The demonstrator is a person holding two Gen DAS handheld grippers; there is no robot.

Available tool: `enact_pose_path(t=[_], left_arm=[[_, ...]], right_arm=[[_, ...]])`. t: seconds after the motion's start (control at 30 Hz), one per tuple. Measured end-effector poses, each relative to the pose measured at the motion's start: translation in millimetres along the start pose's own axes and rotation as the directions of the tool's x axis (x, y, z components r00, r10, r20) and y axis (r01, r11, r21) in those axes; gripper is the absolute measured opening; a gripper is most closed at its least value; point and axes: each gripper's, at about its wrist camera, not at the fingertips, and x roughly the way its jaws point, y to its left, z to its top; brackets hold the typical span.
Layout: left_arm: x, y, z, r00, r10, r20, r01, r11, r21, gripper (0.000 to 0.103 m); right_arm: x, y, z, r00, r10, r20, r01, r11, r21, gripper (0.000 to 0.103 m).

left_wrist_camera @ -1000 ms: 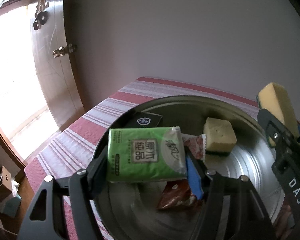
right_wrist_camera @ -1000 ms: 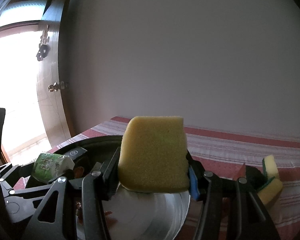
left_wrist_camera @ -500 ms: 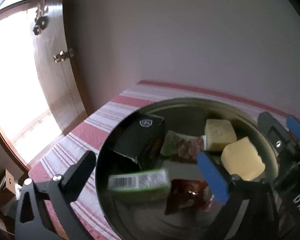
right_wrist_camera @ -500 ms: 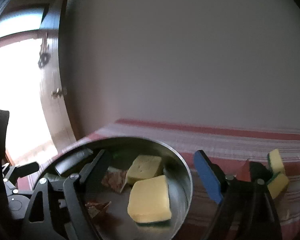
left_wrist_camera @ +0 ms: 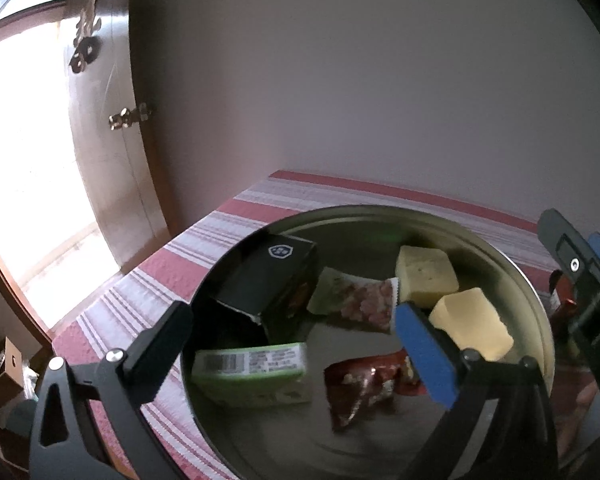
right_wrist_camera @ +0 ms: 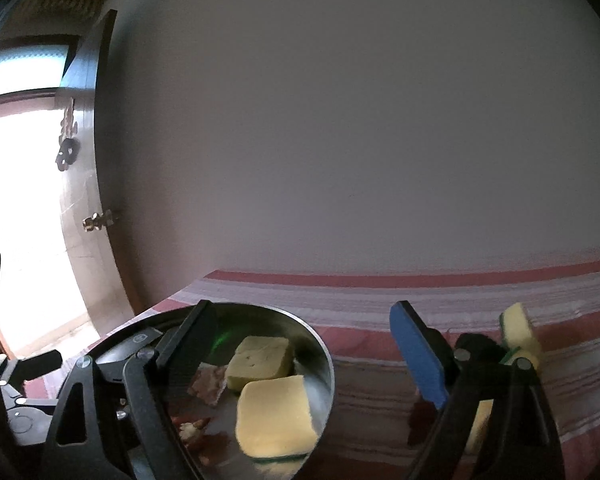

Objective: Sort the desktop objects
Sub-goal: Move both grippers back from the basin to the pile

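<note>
Setting: a table under a red-and-white striped cloth (left_wrist_camera: 236, 232), set against a plain pale wall, with a wooden door (left_wrist_camera: 112, 152) and bright daylight at the left.
Bin: a round metal basin (left_wrist_camera: 452, 228) stands on the cloth; both grippers hover over it.
Left gripper (left_wrist_camera: 288, 344): jaws spread wide, holding nothing.
Right gripper (right_wrist_camera: 304, 340): likewise wide open and empty, above the basin's right half.
In the basin: a green tissue pack (left_wrist_camera: 256, 372) lying barcode-side up, a black box (left_wrist_camera: 268, 280) tilted against the left wall, a pale snack sachet (left_wrist_camera: 356, 296), a red wrapper (left_wrist_camera: 360, 388), and two yellow sponges (left_wrist_camera: 424, 280) side by side at the right.
Still outside: another yellow-and-green sponge (right_wrist_camera: 520, 328) on the cloth to the right of the basin, partly hidden behind the right gripper's finger; something dark red (right_wrist_camera: 420, 420) lies low beside it, too blurred to name.
Handling, remaining sponge: light, soft and springy — it should squash under the pads, so a grip across the two broad faces near the middle looks safest.
Handling, wrappers: thin and slick — likely to slide; pinch a sealed edge.
Progress: most items appear sorted; what lies on the right of the cloth looks to be what remains.
</note>
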Motion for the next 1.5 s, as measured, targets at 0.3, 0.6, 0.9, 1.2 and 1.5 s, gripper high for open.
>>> enact_pose_path(t=[0.3,0.6,0.9,1.2,1.5], left_arm=[[-12.1,-15.7,-3.9,0.998,0.012,0.068,-0.012,1.000,0.011,0.102],[-23.3,-41.9,-11.3,0.994,-0.012,0.110,0.006,0.999,0.052,0.102],[-34.8,-67.6,-17.3,0.989,-0.058,0.139,0.044,0.994,0.104,0.102],[-46.7,-98.4,-23.8,0.978,-0.141,0.154,0.121,0.984,0.132,0.102],[-61.9,-132.3,-28.7,0.960,-0.212,0.184,0.164,0.955,0.246,0.102]], right_arm=[[-11.9,-22.3,1.7,0.997,-0.068,0.023,0.067,0.997,0.049,0.091],[-24.2,-50.9,2.8,0.988,-0.156,0.012,0.155,0.985,0.078,0.091],[-43.7,-84.7,4.8,0.970,-0.240,0.025,0.238,0.968,0.079,0.091],[-64.5,-122.5,9.1,0.941,-0.335,0.058,0.334,0.942,0.023,0.091],[-82.7,-171.5,12.8,0.895,-0.438,0.088,0.442,0.897,-0.031,0.091]])
